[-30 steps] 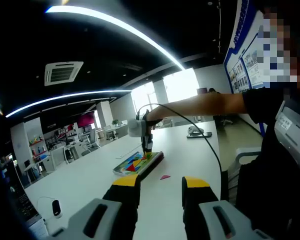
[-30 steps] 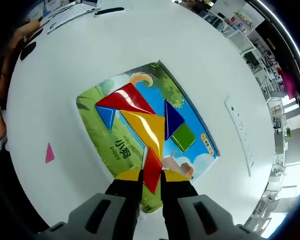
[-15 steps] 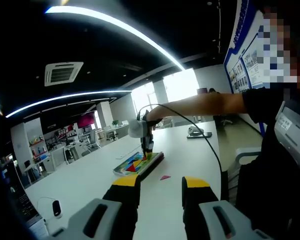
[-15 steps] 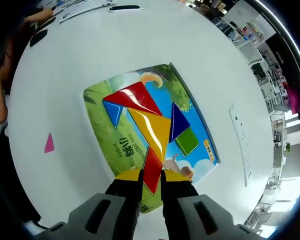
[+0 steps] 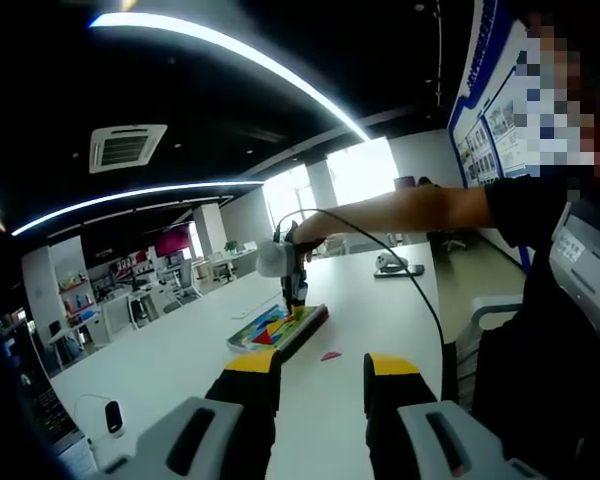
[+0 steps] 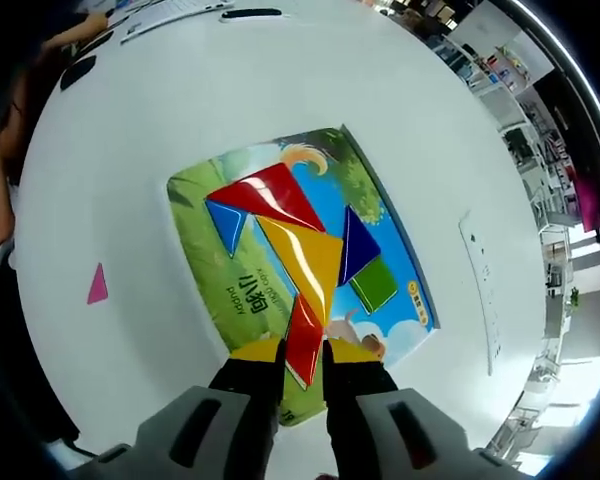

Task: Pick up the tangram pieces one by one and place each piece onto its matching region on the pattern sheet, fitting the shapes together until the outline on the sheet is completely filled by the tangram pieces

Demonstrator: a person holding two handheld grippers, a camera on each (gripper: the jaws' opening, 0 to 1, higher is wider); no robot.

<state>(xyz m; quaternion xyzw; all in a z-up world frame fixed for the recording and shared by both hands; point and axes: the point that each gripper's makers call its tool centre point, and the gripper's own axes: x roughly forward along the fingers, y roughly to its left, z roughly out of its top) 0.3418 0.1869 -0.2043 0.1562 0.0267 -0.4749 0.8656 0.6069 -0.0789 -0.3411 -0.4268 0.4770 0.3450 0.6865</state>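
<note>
Fingers of the right gripper (image 6: 302, 362), black with yellow tips, are seen closed against the two sides of a glossy red parallelogram tangram piece (image 6: 304, 338), which is held over the near edge of the illustrated green-and-blue pattern sheet (image 6: 202, 262). The upper tip of the red parallelogram meets the lower point of a large yellow triangle piece (image 6: 306, 258) lying on the sheet. A large red triangle piece (image 6: 264, 197) is laid touching the yellow one at its far side, with a small blue triangle piece (image 6: 226, 221) against the red triangle's left edge. A dark blue triangle piece (image 6: 356, 245) sits against the yellow triangle's right edge, and a green square piece (image 6: 376, 283) lies just beside it. The sheet rests on a white counter (image 6: 400, 120). A small pink triangle piece (image 6: 98, 285) lies alone on the counter, well apart to the left of the sheet.

In the left gripper view, the left gripper (image 5: 321, 371) is held above the counter with its fingers parted and nothing between them. Farther off, the right gripper is seen poised over the pattern sheet, held by a person's outstretched arm (image 5: 405, 210), with a black cable (image 5: 420, 290) trailing from it. The pink triangle lies on the counter between the sheet and the left gripper.
</note>
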